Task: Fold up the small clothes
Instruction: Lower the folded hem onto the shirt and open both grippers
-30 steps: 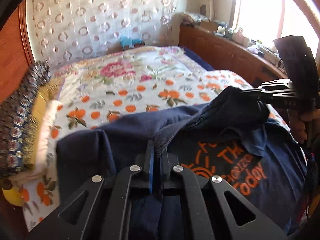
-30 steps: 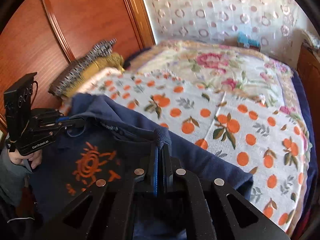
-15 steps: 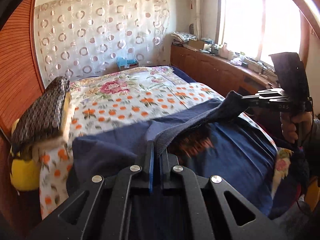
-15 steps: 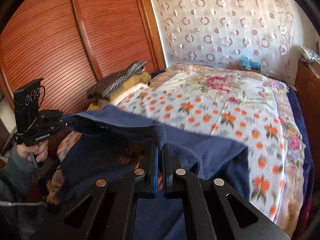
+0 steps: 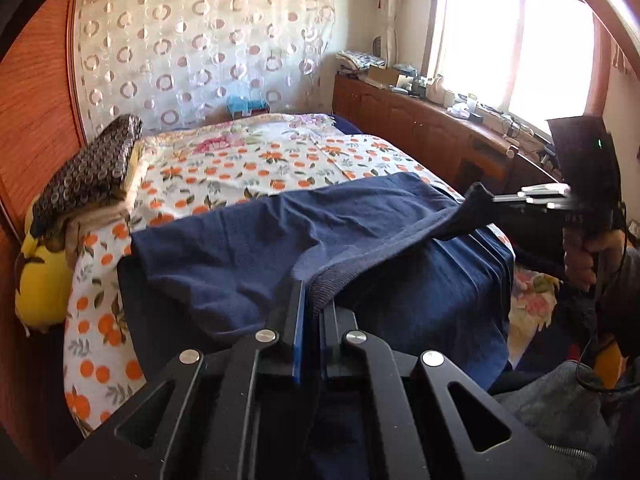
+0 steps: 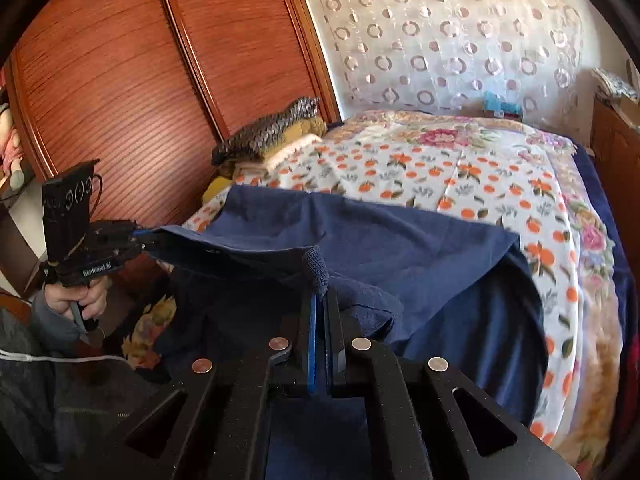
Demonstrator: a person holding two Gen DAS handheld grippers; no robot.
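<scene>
You had the navy shirt (image 5: 248,248) stretched across the near end of the bed (image 5: 240,168), plain side up, its far edge lying on the orange-print bedspread (image 6: 460,176) and its near part hanging over the foot of the bed. Your left gripper (image 5: 314,300) had its fingers (image 5: 297,320) clenched on the shirt's ribbed neckband, cloth pinched right between the blue pads. Your right gripper (image 6: 322,300) was likewise clamped on a ribbed fold of the same shirt, a nub of fabric poking up above its tips. In the left wrist view your right gripper (image 5: 496,199) sat off the right side of the bed, gripping a pulled-up corner of the shirt, held clear of the mattress. In the right wrist view your left gripper (image 6: 140,240) sat off the left side of the bed, holding the opposite shirt edge taut and raised. The folded stack of blankets (image 5: 88,176) lay on the bed's left edge, beyond the shirt, against the wooden wardrobe doors (image 6: 132,92). The dotted curtain (image 5: 200,48) hung behind the head of the bed, and the wooden cabinet (image 5: 420,128) ran along the bed's right side under the window.
</scene>
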